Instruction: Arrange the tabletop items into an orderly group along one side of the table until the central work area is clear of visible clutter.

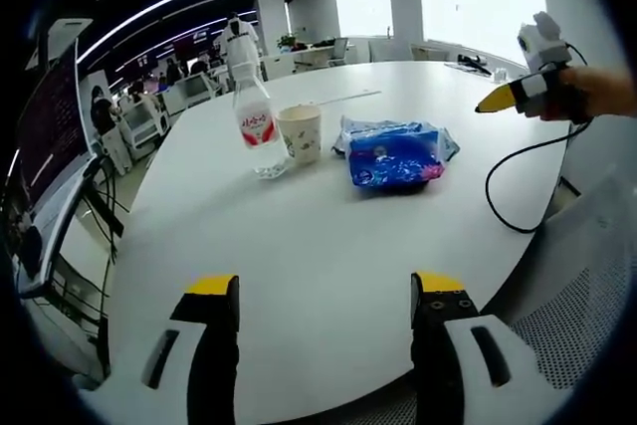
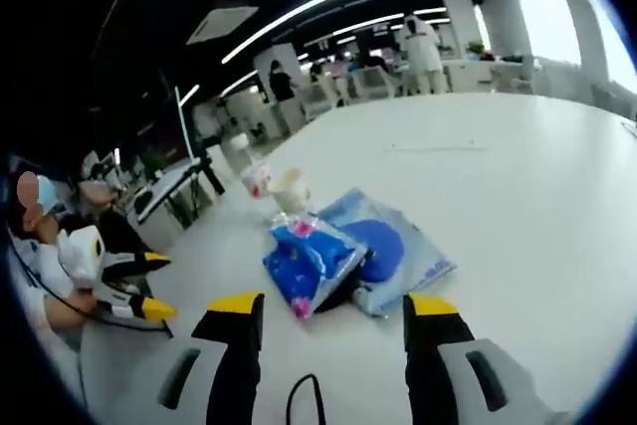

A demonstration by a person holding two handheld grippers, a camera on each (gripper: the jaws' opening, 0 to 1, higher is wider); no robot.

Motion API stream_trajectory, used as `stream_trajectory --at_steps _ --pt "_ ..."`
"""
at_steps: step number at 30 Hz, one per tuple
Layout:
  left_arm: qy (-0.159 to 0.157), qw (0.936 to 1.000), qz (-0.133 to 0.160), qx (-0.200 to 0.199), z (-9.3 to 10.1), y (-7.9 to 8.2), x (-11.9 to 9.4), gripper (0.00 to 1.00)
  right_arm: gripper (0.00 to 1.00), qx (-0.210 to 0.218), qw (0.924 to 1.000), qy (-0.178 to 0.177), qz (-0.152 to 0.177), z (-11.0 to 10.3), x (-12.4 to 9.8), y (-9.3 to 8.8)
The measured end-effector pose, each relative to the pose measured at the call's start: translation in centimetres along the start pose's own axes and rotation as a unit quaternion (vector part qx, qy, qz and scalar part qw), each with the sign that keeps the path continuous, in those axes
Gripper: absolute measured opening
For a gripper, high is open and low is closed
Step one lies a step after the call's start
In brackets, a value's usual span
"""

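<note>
Nothing is held yet: the left gripper (image 1: 324, 301) is hung wide open over bare table (image 1: 299, 246), jaws apart and empty. A water bottle (image 1: 255, 118), a paper cup (image 1: 300, 132) and a blue tissue pack (image 1: 395, 154) are seen at twelve o'clock, close together mid-table. The right gripper (image 2: 333, 316) is spread open too, with the blue tissue pack (image 2: 314, 258) at twelve o'clock, just ahead. The centre is judged uncleared; all three items are left to be moved aside.
</note>
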State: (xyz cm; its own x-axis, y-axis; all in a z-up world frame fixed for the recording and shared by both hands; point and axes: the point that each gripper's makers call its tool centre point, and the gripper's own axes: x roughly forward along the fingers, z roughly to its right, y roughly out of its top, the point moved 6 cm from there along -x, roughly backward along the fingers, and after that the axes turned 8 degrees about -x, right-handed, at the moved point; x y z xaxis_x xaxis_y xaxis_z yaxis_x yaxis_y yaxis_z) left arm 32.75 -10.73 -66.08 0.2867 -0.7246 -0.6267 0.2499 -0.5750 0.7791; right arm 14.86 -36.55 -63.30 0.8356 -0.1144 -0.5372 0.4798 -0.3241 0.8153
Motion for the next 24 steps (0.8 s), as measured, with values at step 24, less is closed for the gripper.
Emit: stream_trajectory --at_steps 24 --pt "-0.040 0.9985 0.028 -0.024 0.9 0.8 -0.3 0.72 0.71 0.067 0.9964 0.015 -0.049 -3.2 1.8 -3.2"
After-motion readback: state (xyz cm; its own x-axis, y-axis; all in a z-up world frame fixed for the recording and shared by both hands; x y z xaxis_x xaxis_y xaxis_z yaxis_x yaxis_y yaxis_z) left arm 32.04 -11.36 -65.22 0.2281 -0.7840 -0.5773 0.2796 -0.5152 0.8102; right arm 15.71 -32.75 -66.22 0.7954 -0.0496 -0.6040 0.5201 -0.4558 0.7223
